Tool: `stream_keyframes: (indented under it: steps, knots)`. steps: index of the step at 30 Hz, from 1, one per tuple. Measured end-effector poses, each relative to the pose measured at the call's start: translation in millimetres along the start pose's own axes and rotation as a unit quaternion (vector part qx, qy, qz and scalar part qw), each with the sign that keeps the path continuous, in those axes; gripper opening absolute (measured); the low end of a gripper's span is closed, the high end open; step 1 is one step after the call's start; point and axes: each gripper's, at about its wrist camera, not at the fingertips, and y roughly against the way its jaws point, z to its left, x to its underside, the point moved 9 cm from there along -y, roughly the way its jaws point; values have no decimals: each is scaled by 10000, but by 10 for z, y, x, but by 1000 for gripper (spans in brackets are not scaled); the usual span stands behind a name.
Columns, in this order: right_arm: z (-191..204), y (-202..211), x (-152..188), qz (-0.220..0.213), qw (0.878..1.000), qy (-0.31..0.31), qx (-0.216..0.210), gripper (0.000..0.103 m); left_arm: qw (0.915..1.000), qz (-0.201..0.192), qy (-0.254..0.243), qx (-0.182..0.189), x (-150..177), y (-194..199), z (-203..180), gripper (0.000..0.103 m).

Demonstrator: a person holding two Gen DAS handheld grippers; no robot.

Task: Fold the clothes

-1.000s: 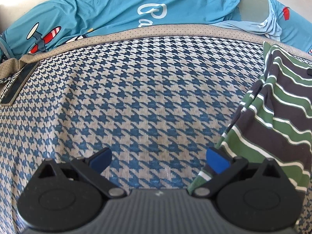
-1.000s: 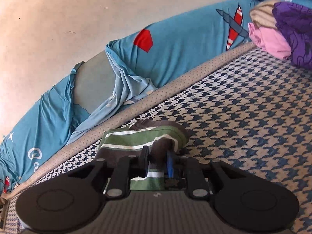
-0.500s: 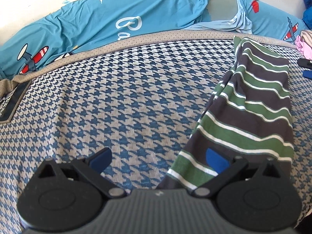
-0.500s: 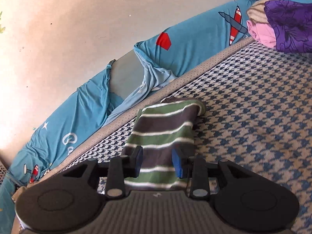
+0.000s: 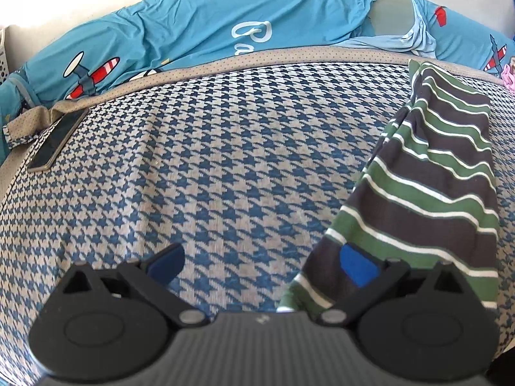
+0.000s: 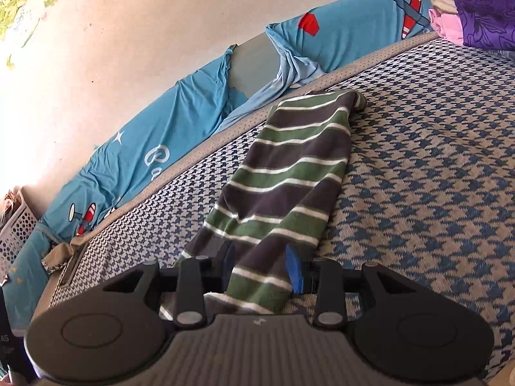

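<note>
A striped garment (image 6: 289,173) in green, dark grey and white lies in a long narrow strip on the houndstooth bed cover (image 6: 434,167). My right gripper (image 6: 261,264) hangs over its near end. It is open, and the cloth runs loosely between the two blue pads. In the left wrist view the same striped garment (image 5: 434,177) lies along the right side. My left gripper (image 5: 262,263) is open wide; its right pad (image 5: 357,265) is over the garment's near edge and its left pad (image 5: 167,262) is over bare cover.
A phone (image 5: 54,141) lies at the bed's far left edge. A blue sheet with aeroplane prints (image 5: 225,22) is bunched along the wall. A pile of purple and pink clothes (image 6: 476,16) sits at the far right. A white perforated basket (image 6: 13,234) stands left of the bed.
My right gripper has let go of the striped garment and drawn back, and the garment now lies stretched out. My left gripper stays open, its right pad now over the garment.
</note>
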Motion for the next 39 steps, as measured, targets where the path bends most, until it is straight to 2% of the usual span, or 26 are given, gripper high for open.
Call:
stream_keyframes:
  steps: [5, 11, 27, 33, 39]
  knots:
    - [48, 69, 162, 111, 9999, 53, -31, 35, 9998, -4, -139, -111, 139, 27, -21, 103]
    - [98, 137, 343, 258, 9996, 109, -74, 35, 9999, 49, -47, -101, 240, 30, -41, 103]
    - [199, 119, 665, 725, 9968, 264, -198, 35, 9999, 55, 128, -72, 289, 64, 2, 103]
    - [300, 77, 827, 1021, 9933, 366, -391, 35, 9998, 53, 149, -73, 288, 71, 6, 103]
    - [380, 63, 895, 1021, 9926, 524, -403, 46, 9998, 61, 191, -87, 296, 72, 20, 103]
